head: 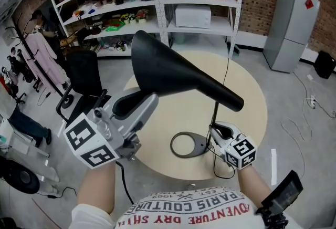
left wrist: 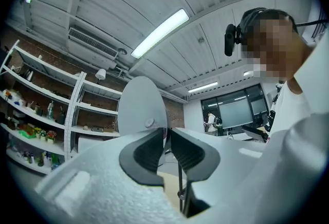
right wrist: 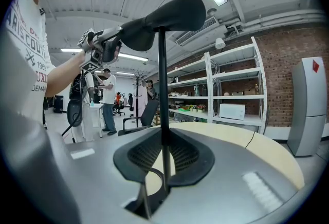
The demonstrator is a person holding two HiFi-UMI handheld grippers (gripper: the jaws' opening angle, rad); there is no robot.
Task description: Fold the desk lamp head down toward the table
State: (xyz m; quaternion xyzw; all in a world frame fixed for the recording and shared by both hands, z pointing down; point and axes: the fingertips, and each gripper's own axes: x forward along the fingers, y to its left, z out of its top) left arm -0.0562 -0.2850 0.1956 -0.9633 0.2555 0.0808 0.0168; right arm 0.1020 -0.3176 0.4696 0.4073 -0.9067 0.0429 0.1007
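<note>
Two grippers were found engaged on the desk lamp [head: 223,95], which stood upright on its ring base [head: 189,145] at the side of the round table [head: 247,112] nearest the person. Left gripper [left wrist: 167,141] was raised well above the tabletop, its jaws drawn to a narrow gap and pinching the thin rim at the wide end of the black lamp head [head: 168,65], which reached out sideways from the top of the stem [right wrist: 162,79]. Right gripper [right wrist: 163,152] was held low, its jaws closed on that thin black stem just above the base.
</note>
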